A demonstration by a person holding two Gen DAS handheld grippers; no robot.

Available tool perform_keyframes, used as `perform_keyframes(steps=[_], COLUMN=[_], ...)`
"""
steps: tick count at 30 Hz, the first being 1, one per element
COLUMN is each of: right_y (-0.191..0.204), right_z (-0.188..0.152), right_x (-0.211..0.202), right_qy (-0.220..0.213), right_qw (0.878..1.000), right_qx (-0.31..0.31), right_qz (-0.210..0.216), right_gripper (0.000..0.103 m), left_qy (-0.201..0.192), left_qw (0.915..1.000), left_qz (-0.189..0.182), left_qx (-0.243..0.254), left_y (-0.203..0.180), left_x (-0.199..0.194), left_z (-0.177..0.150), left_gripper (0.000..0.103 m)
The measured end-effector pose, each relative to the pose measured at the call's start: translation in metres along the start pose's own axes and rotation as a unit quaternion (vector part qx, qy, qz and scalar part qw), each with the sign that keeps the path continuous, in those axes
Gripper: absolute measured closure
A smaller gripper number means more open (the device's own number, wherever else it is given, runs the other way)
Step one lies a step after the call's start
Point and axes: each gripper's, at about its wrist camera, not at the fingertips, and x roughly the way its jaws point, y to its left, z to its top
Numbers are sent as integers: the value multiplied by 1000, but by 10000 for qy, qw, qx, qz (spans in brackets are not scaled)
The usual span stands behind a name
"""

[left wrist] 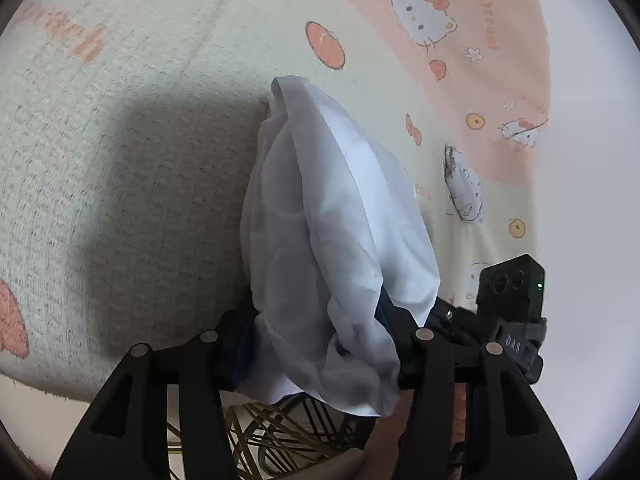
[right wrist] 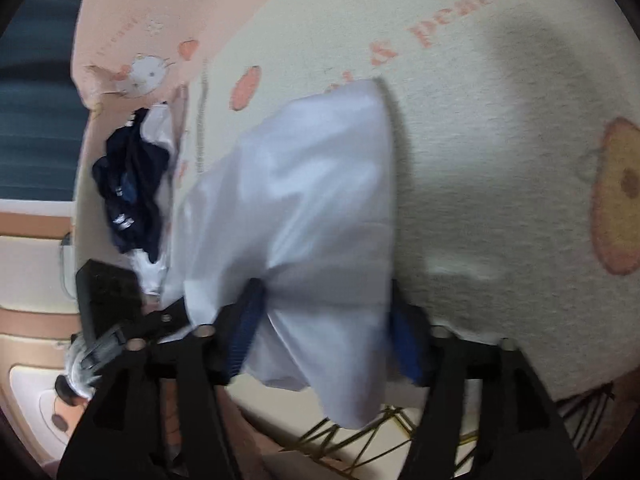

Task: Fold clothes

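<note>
Surface: soft, nubbly blanket (left wrist: pixel 132 168) in cream and pale pink, printed with cartoon cats, peaches and pink lettering; it carries everything seen.
Task garment: one white garment (left wrist: pixel 332 248), thin, smooth, slightly glossy cloth, bunched into a long puffy bundle with rounded folds; it lies on the cream part of the blanket, its near end hanging past the blanket's near edge between the gripper fingers.
Same garment, right view: white garment (right wrist: pixel 304 200), motion-blurred, broad and pillow-like.
Left gripper (left wrist: pixel 320 344): two black plastic fingers with blue pads; they press the gathered near end of the white cloth from both sides.
Right gripper (right wrist: pixel 324 340): two black fingers with blue ribbed pads; the cloth sits between them, the left pad against the fabric, the right pad at its edge; blur hides whether they pinch it.
Other clothing: one crumpled heap of dark navy and white clothes (right wrist: pixel 132 188), near the blanket's pink far-left border in the right view.
Below the edge: thin crossed wire rods (left wrist: pixel 276 436), dark and yellowish, under the blanket's near edge.
Count: two grippers, one white garment, one dark heap.
</note>
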Motion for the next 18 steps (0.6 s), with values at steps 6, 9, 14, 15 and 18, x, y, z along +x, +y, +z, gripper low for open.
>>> perform_keyframes(steps=[6,9,14,15,18], right_y=[3,2,2,1,0], right_z=[-4,-3,-1,-1,10], right_x=[-15,-34,-67,-75,-112], right_qy=[-231,-509,-950,-1049,-1409], right_qw=[9993,9954,9890,9877,9848], right_qx=[-107,120,181,197,128], right_qz=[261,801,1116,1142,1012], right_gripper=[81,81,81,81,80], left_qy=[-413,-518,-557,-556,-544], left_qw=[9989,9980,9959,9949,9905], left_qz=[-4,-186,-289,-294,-321], left_qx=[224,319,656,788,1219], left_y=[-24,-39,-76,-87,-128], left_x=[-23,-34,-35,-33,-24], left_z=[-1,3,17,21,37], left_gripper=[64,65,64,64,64])
